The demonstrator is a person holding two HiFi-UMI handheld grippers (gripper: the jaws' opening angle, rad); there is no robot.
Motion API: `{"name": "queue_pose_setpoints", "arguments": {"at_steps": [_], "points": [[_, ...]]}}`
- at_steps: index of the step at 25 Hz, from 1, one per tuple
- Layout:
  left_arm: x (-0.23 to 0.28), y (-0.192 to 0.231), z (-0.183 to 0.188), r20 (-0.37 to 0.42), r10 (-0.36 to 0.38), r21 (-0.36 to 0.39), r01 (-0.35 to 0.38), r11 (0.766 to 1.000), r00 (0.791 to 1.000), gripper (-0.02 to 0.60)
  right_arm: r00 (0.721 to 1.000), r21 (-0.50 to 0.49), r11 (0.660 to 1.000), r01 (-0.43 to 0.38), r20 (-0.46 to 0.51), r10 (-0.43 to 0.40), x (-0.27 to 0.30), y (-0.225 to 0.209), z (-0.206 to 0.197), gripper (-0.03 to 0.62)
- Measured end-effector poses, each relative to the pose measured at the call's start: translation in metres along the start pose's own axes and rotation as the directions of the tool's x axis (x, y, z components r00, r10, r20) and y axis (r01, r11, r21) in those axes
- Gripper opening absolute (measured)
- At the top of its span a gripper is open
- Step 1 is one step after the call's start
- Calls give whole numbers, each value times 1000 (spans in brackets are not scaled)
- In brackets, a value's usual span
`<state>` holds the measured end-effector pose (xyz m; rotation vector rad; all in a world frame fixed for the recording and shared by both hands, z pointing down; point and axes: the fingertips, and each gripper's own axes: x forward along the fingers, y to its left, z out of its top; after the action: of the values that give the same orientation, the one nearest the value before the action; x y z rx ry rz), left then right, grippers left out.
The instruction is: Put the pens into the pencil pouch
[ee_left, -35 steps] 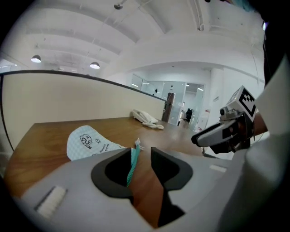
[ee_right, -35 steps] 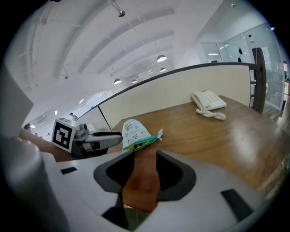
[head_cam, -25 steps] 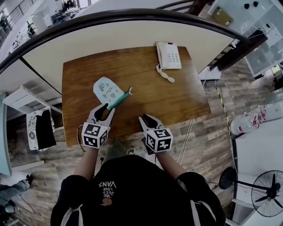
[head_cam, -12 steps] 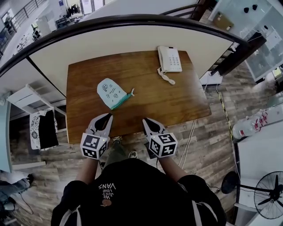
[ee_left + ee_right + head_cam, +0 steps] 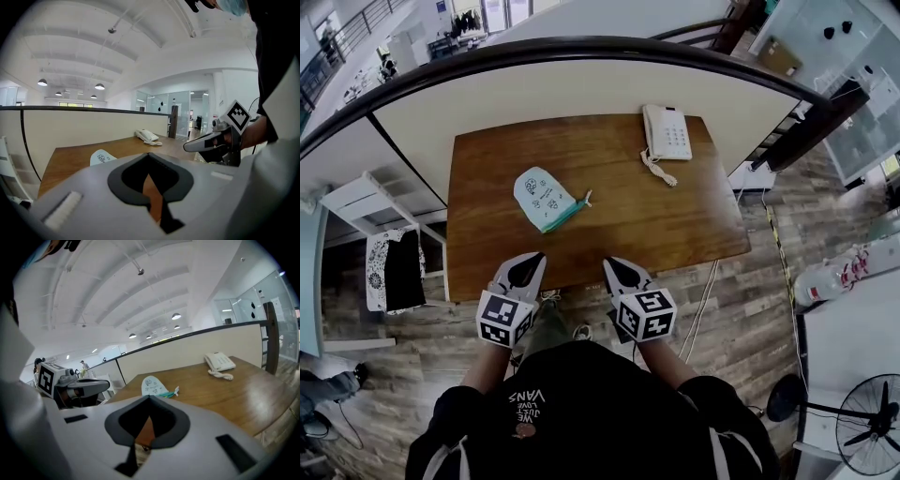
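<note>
A white printed pencil pouch (image 5: pixel 544 198) with a teal edge (image 5: pixel 565 216) lies flat on the brown wooden table (image 5: pixel 609 234), left of the middle. I see no loose pens outside it. My left gripper (image 5: pixel 532 260) hovers at the table's near edge, below the pouch and apart from it, shut and empty. My right gripper (image 5: pixel 612 264) is beside it at the same edge, also shut and empty. The left gripper view has the pouch (image 5: pixel 102 157) ahead of the shut left gripper (image 5: pixel 149 161). From the right gripper (image 5: pixel 149 401), the pouch (image 5: pixel 153 386) lies ahead to the left.
A white desk phone (image 5: pixel 667 131) with a coiled cord sits at the table's far right corner. A cream partition (image 5: pixel 581 80) runs behind the table. A pale chair with dark cloth (image 5: pixel 389 272) stands left of the table; a fan (image 5: pixel 862 422) stands on the floor at right.
Both grippers have drawn back from the pouch to the table's near edge, and their jaws have closed. The pouch stays where it was.
</note>
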<state>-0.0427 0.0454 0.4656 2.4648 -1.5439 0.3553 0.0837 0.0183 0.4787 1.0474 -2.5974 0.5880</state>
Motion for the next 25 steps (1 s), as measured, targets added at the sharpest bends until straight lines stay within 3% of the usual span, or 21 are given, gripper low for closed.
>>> {"name": "queue_pose_setpoints", "arguments": {"at_steps": [25], "points": [[1,-3,5,27,18,-19,-17,1000,999,11,1000,-38,999,-4,-4,4,4,1,5,12]]}}
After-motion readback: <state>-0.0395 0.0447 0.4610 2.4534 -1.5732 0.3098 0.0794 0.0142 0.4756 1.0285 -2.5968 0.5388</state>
